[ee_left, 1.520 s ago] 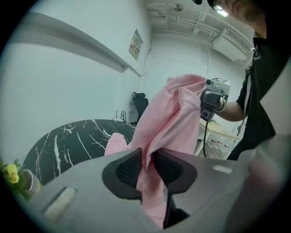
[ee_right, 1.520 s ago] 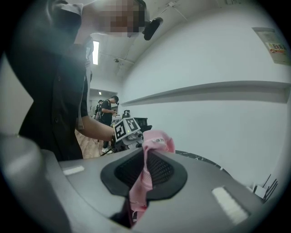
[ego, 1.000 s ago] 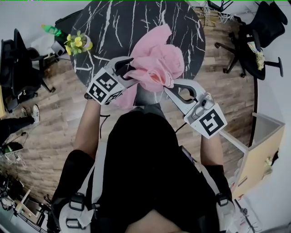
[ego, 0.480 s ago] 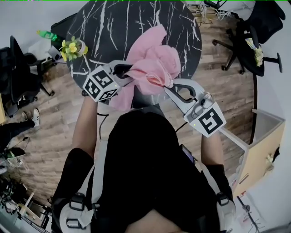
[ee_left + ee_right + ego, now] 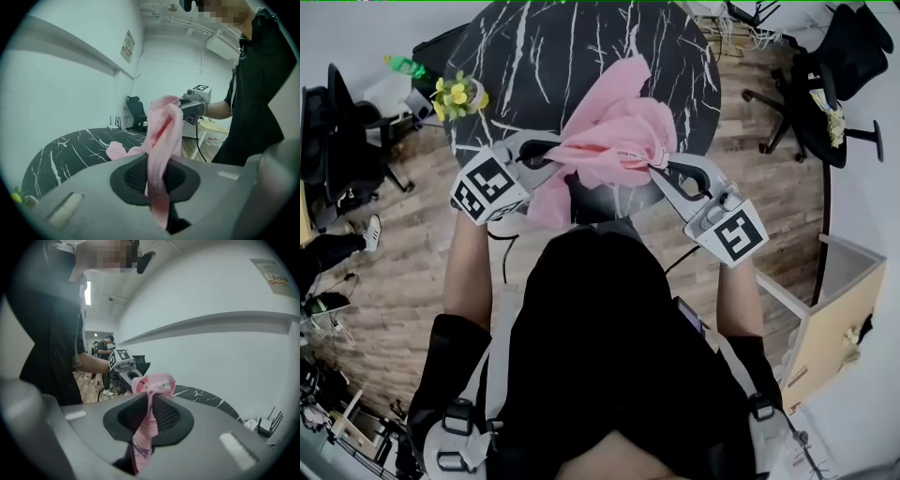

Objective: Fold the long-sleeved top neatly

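Note:
The pink long-sleeved top (image 5: pixel 614 122) is bunched up and hangs between both grippers over the near edge of the round black marble table (image 5: pixel 534 56), one end trailing onto the tabletop. My left gripper (image 5: pixel 555 152) has just been closing, and a fold of the top now sits pinched between its pads (image 5: pixel 157 176). My right gripper (image 5: pixel 661 167) is shut on another fold of the pink top (image 5: pixel 150 385), which runs down between its pads (image 5: pixel 149 416). In the left gripper view the top (image 5: pixel 164 126) stretches across to the right gripper.
A small pot of yellow flowers (image 5: pixel 457 92) and a green bottle (image 5: pixel 405 64) stand at the table's left edge. Office chairs stand at the left (image 5: pixel 337 141) and the far right (image 5: pixel 825 84). A wooden cabinet (image 5: pixel 839 309) is at the right on the wood floor.
The left gripper has closed on the pink cloth and drawn out to the left. The right gripper has shifted a little. The top now hangs stretched between them.

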The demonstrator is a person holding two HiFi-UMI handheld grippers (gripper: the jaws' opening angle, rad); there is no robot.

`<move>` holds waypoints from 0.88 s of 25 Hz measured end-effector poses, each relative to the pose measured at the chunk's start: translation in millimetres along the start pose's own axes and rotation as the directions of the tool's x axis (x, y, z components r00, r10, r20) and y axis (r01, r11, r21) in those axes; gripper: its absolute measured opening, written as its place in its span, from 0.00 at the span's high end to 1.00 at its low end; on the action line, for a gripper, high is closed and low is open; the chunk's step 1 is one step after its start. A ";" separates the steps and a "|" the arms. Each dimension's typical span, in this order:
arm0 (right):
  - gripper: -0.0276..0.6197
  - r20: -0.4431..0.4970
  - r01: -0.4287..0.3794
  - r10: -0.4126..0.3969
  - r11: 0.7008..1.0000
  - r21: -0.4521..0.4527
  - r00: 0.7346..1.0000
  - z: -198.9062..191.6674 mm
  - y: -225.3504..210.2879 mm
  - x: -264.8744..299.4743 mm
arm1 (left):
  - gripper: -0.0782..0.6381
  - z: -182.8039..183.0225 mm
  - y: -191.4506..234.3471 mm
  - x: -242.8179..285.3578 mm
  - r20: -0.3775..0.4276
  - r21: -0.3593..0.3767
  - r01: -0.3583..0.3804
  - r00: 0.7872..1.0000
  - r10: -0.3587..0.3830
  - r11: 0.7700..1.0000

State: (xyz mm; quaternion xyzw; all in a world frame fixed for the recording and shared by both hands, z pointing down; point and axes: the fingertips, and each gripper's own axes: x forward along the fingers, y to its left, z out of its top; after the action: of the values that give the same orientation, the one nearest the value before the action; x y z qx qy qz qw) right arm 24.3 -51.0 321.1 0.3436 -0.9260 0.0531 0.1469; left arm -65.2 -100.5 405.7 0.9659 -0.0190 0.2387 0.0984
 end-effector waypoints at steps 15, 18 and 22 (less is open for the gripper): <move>0.41 0.020 -0.209 0.218 0.904 0.374 0.976 -55.6 -1.3 46.2 | 0.84 -10.3 -11.1 -54.2 -0.006 0.006 -0.065 0.998 0.065 0.998; 0.41 0.018 -0.281 0.302 0.861 0.423 0.953 -60.9 4.8 65.5 | 0.84 -31.6 -20.5 -59.0 -0.024 -0.039 -0.087 0.996 0.086 0.995; 0.41 0.009 -0.378 0.424 0.799 0.467 0.906 -61.8 7.6 97.0 | 0.84 -57.1 -36.5 -62.3 -0.011 -0.115 -0.116 0.993 0.116 0.987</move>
State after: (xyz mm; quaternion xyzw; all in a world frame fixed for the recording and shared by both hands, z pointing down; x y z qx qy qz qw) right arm -36.0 -93.1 409.9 0.1617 -0.9303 0.3164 0.0913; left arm -143.4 -54.0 419.6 0.9553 -0.0887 0.2446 0.1402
